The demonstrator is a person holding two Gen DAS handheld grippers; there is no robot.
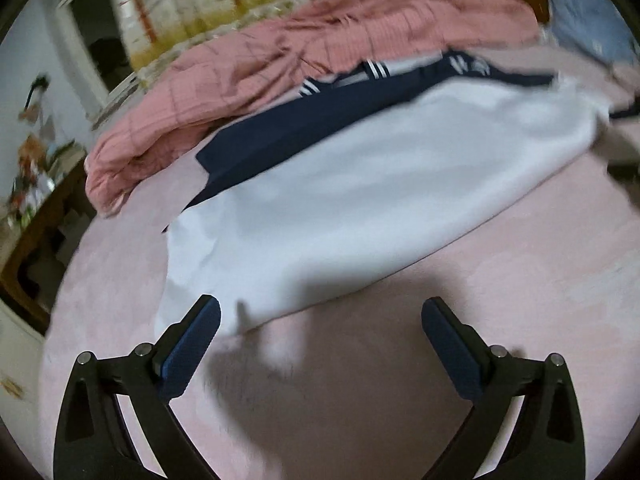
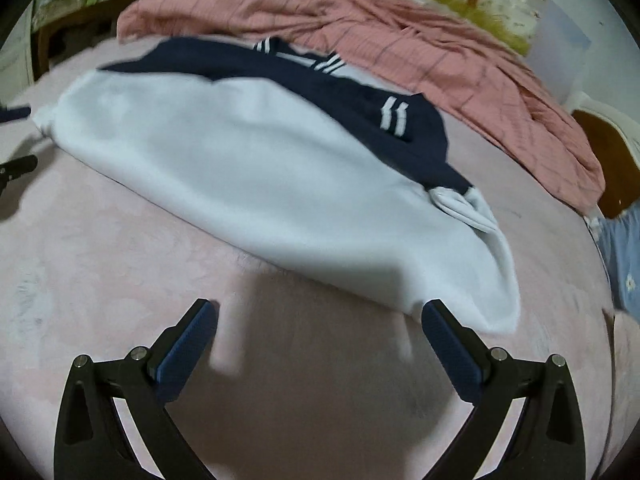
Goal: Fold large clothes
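A white and navy garment (image 1: pixel 340 192) with white stripes lies spread across the pink bed sheet (image 1: pixel 500 300), its white part nearest me and the navy part behind. My left gripper (image 1: pixel 320 320) is open just short of its near left corner, nothing between the fingers. In the right wrist view the same garment (image 2: pixel 248 184) lies ahead, with a white cuff (image 2: pixel 464 208) at its right end. My right gripper (image 2: pixel 320 320) is open over the sheet (image 2: pixel 120 280), its right finger (image 2: pixel 448 340) at the garment's near right hem.
A crumpled pink checked blanket (image 1: pixel 280 48) lies behind the garment along the far side of the bed. A light blue cloth (image 2: pixel 624 264) sits at the right. A wooden table (image 1: pixel 36 216) with clutter stands left of the bed. The other gripper's tip (image 2: pixel 16 168) shows at the left edge.
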